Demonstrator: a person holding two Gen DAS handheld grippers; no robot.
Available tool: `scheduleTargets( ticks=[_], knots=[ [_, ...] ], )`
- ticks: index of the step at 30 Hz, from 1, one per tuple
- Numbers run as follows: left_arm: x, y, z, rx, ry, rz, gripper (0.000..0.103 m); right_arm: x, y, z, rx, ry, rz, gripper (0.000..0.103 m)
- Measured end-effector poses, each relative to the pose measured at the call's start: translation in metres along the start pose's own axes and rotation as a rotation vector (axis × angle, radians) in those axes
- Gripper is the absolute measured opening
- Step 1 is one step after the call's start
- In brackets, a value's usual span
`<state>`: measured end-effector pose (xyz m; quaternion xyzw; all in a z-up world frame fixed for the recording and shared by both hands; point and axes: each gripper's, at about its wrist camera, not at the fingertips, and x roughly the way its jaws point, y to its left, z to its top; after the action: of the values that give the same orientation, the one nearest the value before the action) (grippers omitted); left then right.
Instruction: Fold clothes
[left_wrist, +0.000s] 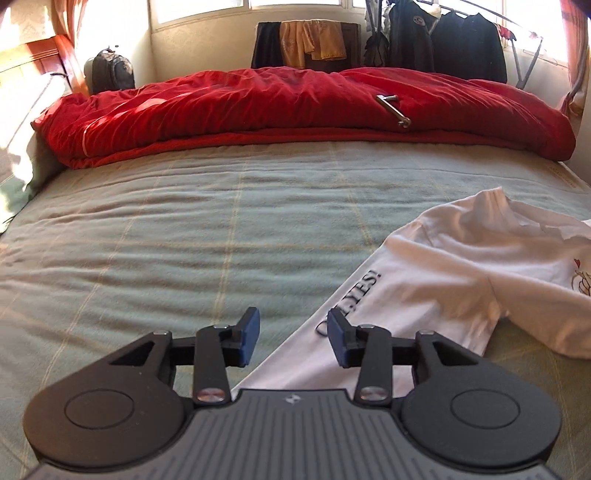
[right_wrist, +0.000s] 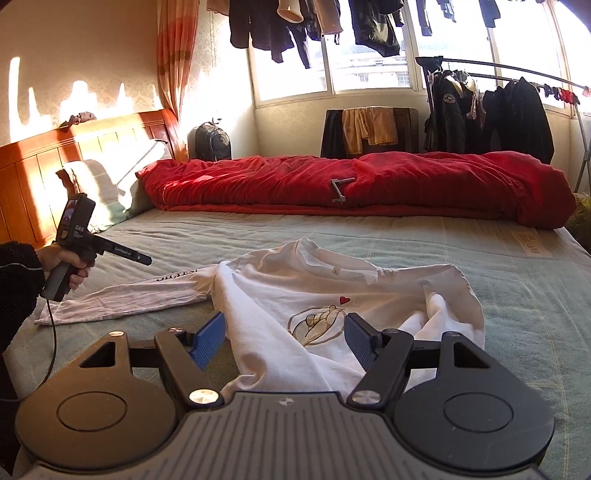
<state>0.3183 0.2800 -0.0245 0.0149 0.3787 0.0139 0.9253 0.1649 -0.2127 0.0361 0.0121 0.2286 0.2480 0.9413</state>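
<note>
fingers of the left gripper (left_wrist: 293, 338) stand apart with nothing between them, above the straightened sleeve (left_wrist: 354, 291) at lower centre of the left wrist view. the right gripper (right_wrist: 284, 341) is spread wide and empty over the white long-sleeved shirt (right_wrist: 314, 291), which lies face up mid-frame on the green bedspread (right_wrist: 517, 295). its other sleeve (right_wrist: 436, 314), at right, looks bunched; best pinch its cuff and draw it flat before folding inward.
</note>
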Motion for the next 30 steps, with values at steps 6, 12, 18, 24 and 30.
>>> scheduleTargets(
  ticks=[6,12,18,24,30],
  knots=[
    [-0.035,0.058,-0.062,-0.172,0.069,0.076,0.045,-0.017,0.016,0.003,-0.023,-0.009,0.0,0.077],
    [-0.06,0.035,-0.086,-0.109,0.048,0.06,0.045,-0.022,0.023,0.001,-0.027,0.046,-0.071,0.077],
    [-0.078,-0.046,-0.085,0.071,0.021,-0.066,0.045,-0.03,0.016,-0.014,0.003,0.105,-0.145,0.077],
    [-0.101,-0.149,-0.093,0.255,-0.036,-0.289,0.046,-0.045,0.01,-0.028,0.03,0.12,-0.172,0.077],
    [-0.117,-0.235,-0.115,0.366,-0.067,-0.468,0.046,-0.059,0.006,-0.035,0.036,0.103,-0.156,0.077]
  ],
)
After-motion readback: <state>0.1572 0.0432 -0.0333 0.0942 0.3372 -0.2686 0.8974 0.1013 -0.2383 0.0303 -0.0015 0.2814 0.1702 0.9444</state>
